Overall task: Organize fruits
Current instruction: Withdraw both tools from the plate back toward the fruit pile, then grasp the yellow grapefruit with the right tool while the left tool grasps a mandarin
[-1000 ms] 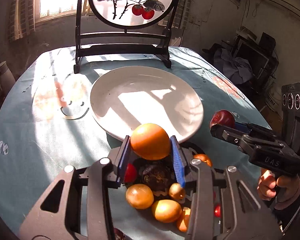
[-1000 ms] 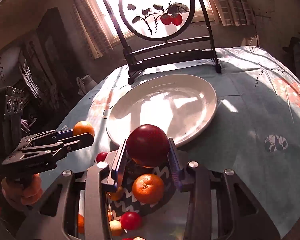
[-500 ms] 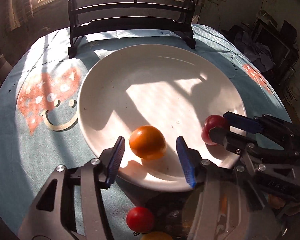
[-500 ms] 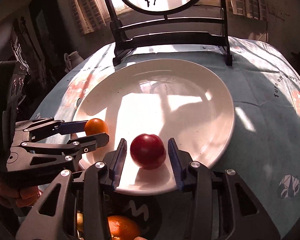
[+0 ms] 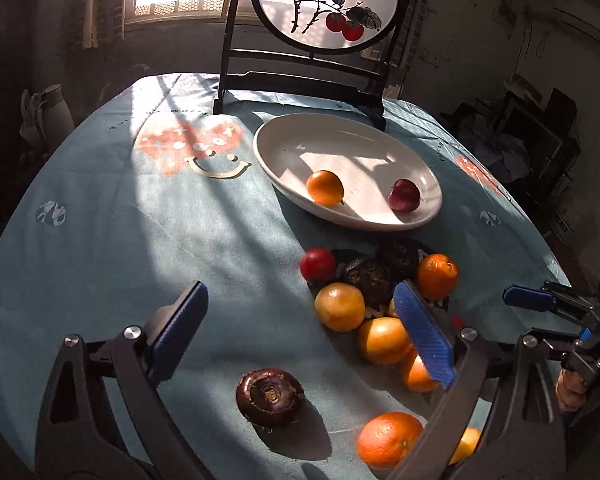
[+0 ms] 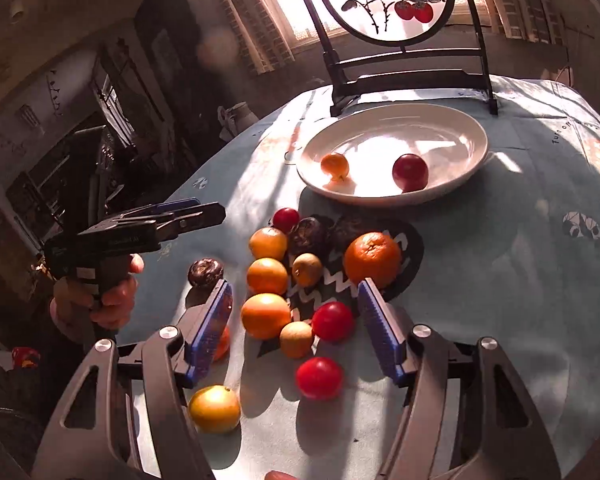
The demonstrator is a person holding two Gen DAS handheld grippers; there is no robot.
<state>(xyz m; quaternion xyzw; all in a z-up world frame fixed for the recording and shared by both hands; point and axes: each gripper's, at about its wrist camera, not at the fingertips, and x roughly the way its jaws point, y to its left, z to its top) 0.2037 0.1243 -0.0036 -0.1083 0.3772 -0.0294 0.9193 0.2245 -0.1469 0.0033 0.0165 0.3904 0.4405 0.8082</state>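
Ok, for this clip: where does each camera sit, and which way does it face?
Left wrist: on the left gripper, angled down across the table; its jaws are opening, empty.
Right wrist: on the right gripper, same heading; jaws opening, empty; the hand holding the left gripper shows.
Both share the white round plate carrying an orange fruit.

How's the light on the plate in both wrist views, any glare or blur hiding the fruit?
Left wrist: sun patch and hard shadows cross the white plate, orange fruit and red fruit both clear. Right wrist: the plate's middle is washed out, both fruits readable; the nearest red fruit looks slightly blurred.
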